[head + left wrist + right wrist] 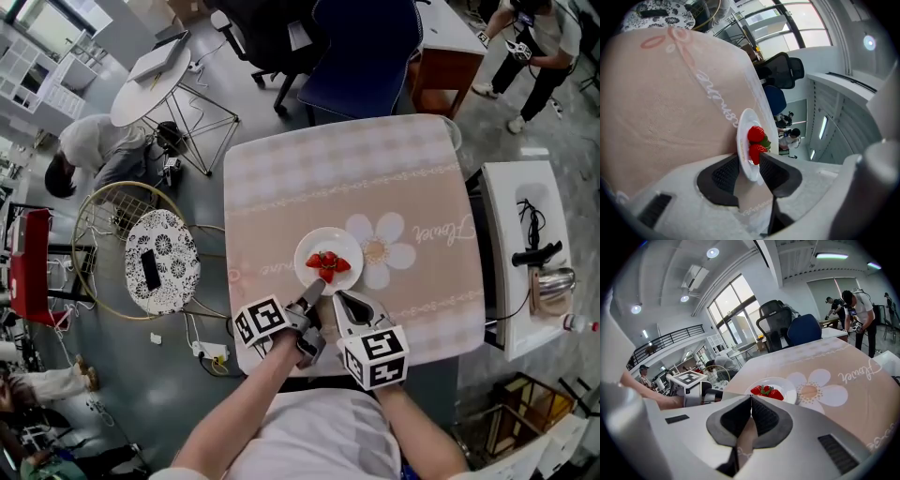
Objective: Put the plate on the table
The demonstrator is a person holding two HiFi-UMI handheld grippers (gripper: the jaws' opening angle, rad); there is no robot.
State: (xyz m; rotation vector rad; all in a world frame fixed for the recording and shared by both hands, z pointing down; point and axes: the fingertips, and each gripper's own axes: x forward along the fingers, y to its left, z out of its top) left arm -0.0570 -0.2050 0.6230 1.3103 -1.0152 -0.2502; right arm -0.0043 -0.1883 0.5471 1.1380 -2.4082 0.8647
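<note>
On the near half of the square table, under a pale pink checked cloth printed with a large daisy and script lettering, rests the white plate, flat on the cloth just left of the daisy, with strawberries on it. Grey floor surrounds the table. A blue chair stands at the far side and a white counter with a metal kettle at the right. To the left are a round patterned stool in a gold wire frame and a crouching person.

From the head view, both grippers meet at the plate's near edge. The left gripper reaches its rim and the right gripper sits just beside it.

Only the left gripper view shows that the left jaws are spread, with the near rim of the plate between the pads and a gap showing beside it. The right gripper view shows its own jaws pressed together with nothing in them, just short of the plate. It also shows tall windows, a railed balcony and ceiling lights, which the downward head view misses.
</note>
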